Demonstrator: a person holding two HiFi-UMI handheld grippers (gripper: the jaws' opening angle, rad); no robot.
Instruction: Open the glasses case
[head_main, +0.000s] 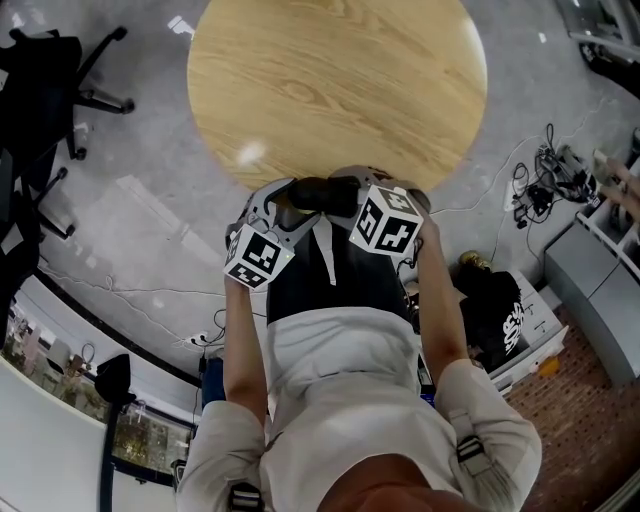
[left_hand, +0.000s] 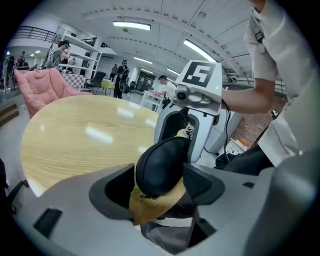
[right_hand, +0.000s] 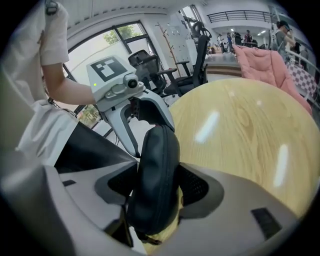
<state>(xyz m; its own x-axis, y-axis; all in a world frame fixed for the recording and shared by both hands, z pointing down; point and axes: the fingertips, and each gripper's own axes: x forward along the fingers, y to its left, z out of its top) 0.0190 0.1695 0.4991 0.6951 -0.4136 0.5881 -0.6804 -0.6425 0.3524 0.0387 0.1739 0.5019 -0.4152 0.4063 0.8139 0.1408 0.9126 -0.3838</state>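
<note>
At the near edge of the round wooden table (head_main: 340, 80), the left gripper (left_hand: 160, 186) clamps one end of the black glasses case (left_hand: 162, 162). The right gripper (right_hand: 156, 192), facing it, has its jaws spread wide around the case's other end, which stands edge-on between them.

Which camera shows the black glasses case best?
The right gripper view: the glasses case fills the middle, its seam visible. The left gripper view shows only one rounded end; the head view, a dark sliver.

HIDDEN: glasses case (head_main: 321, 192) ends, behind left tongs (head_main: 282, 203) and right tongs (head_main: 353, 196) | CUT OFF: table (head_main: 330, 80) far edge
</note>
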